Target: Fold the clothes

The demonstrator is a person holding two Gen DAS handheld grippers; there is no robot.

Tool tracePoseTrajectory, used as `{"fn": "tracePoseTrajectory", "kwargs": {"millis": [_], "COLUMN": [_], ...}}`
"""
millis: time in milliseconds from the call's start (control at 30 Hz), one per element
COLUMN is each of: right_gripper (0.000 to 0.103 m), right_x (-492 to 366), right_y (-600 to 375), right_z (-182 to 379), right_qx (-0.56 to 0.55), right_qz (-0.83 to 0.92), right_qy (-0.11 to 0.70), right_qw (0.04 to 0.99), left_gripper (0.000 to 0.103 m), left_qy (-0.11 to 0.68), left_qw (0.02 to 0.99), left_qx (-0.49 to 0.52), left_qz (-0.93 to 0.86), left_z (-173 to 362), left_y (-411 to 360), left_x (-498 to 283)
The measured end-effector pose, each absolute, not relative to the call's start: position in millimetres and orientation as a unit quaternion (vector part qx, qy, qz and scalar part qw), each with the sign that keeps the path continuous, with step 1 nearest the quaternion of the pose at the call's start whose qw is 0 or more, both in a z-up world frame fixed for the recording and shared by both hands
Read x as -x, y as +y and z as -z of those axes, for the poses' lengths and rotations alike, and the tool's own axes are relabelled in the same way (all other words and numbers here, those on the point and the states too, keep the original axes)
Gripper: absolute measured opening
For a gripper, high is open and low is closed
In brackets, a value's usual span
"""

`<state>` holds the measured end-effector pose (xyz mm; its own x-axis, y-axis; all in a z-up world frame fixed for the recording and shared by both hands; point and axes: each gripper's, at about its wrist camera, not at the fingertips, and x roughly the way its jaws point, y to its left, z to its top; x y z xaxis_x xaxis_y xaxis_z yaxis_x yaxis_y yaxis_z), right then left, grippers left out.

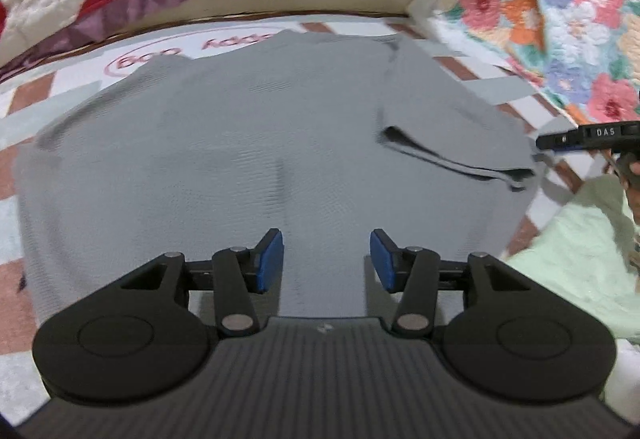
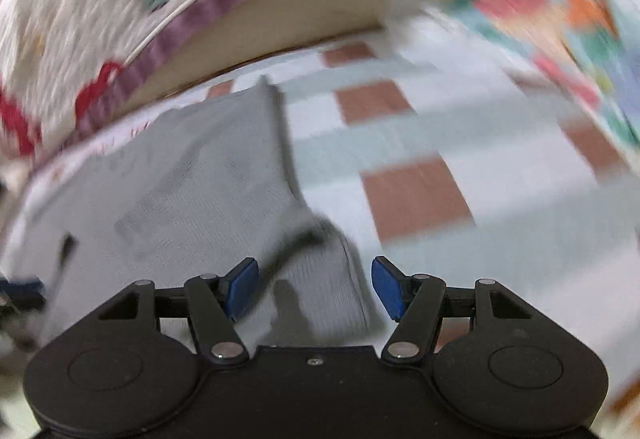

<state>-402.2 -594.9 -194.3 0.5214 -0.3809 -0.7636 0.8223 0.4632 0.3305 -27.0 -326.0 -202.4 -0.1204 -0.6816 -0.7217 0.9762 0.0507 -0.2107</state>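
Centrally, grey shirt (image 1: 248,143) lying flat, long axis left-right, both left gripper (image 1: 326,261) and right gripper (image 2: 314,285) hovering spread above it

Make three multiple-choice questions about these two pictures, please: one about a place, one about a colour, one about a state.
1. On what does the grey garment lie?
A. a checked sheet
B. a wooden floor
C. a metal tray

2. What colour are the pads on the fingers of the left gripper?
A. red
B. blue
C. yellow

3. How does the right gripper stand?
A. shut on the garment
B. open, holding nothing
C. shut on a green cloth

Answers:
1. A: the checked sheet, with brown and pale squares, shows all around the garment.
2. B: a blue pad sits on each finger.
3. B: the jaws stand apart above the garment's corner, and nothing is pinched between them.
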Motion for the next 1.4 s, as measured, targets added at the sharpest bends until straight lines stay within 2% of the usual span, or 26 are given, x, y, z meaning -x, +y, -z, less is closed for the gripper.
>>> {"fn": "tracePoseTrajectory", "kwargs": {"millis": [100, 167, 200, 233, 433, 667, 767, 800, 833, 900, 1167, 1200, 1233, 1267, 1400], "right_gripper": [0.065, 0.055, 0.024, 0.006, 0.003, 0.005, 0.021, 0.047, 0.068, 0.068, 0.068, 0.061, 0.033, 0.013, 0.011], "right_x": [417, 412, 405, 397, 405, 416, 426, 427, 428, 423, 388, 382, 375, 368, 348], "right_y": [-586, -585, -585, -586, -570, -574, -574, -575, -576, -575, -569, -569, -569, -569, -557], "right_z": [205, 213, 216, 219, 200, 216, 220, 226, 231, 236, 237, 236, 234, 233, 204], "right_qx": [-0.424, -0.451, -0.444, -0.434, -0.385, -0.436, -0.491, -0.520, -0.549, -0.569, -0.564, -0.549, -0.532, -0.515, -0.405], "right_qz": [0.387, 0.381, 0.384, 0.387, 0.409, 0.407, 0.398, 0.380, 0.358, 0.345, 0.376, 0.387, 0.398, 0.408, 0.406], "right_qy": [0.270, 0.251, 0.261, 0.274, 0.243, 0.215, 0.175, 0.159, 0.143, 0.131, 0.102, 0.110, 0.123, 0.136, 0.165], "right_qw": [0.773, 0.767, 0.766, 0.767, 0.791, 0.773, 0.755, 0.748, 0.741, 0.735, 0.728, 0.732, 0.737, 0.742, 0.802], "left_gripper": [0.049, 0.049, 0.049, 0.049, 0.051, 0.054, 0.054, 0.054, 0.054, 0.054, 0.054, 0.054, 0.054, 0.054, 0.057], "left_qy": [0.351, 0.352, 0.352, 0.353, 0.349, 0.357, 0.371, 0.372, 0.371, 0.366, 0.362, 0.361, 0.359, 0.352, 0.333], "left_qw": [0.621, 0.615, 0.613, 0.611, 0.603, 0.602, 0.598, 0.598, 0.600, 0.607, 0.650, 0.660, 0.669, 0.677, 0.696], "left_qx": [-0.216, -0.224, -0.228, -0.234, -0.263, -0.255, -0.225, -0.218, -0.214, -0.210, -0.203, -0.207, -0.212, -0.217, -0.223], "left_qz": [0.667, 0.669, 0.669, 0.669, 0.667, 0.667, 0.674, 0.675, 0.676, 0.673, 0.636, 0.626, 0.615, 0.609, 0.596], "left_z": [205, 209, 211, 213, 214, 211, 206, 205, 203, 201, 197, 194, 190, 184, 158], "left_y": [-327, -329, -329, -329, -319, -319, -320, -321, -322, -324, -325, -324, -322, -319, -296], "left_x": [40, 46, 48, 50, 54, 53, 51, 52, 53, 56, 43, 38, 34, 30, 10]}}
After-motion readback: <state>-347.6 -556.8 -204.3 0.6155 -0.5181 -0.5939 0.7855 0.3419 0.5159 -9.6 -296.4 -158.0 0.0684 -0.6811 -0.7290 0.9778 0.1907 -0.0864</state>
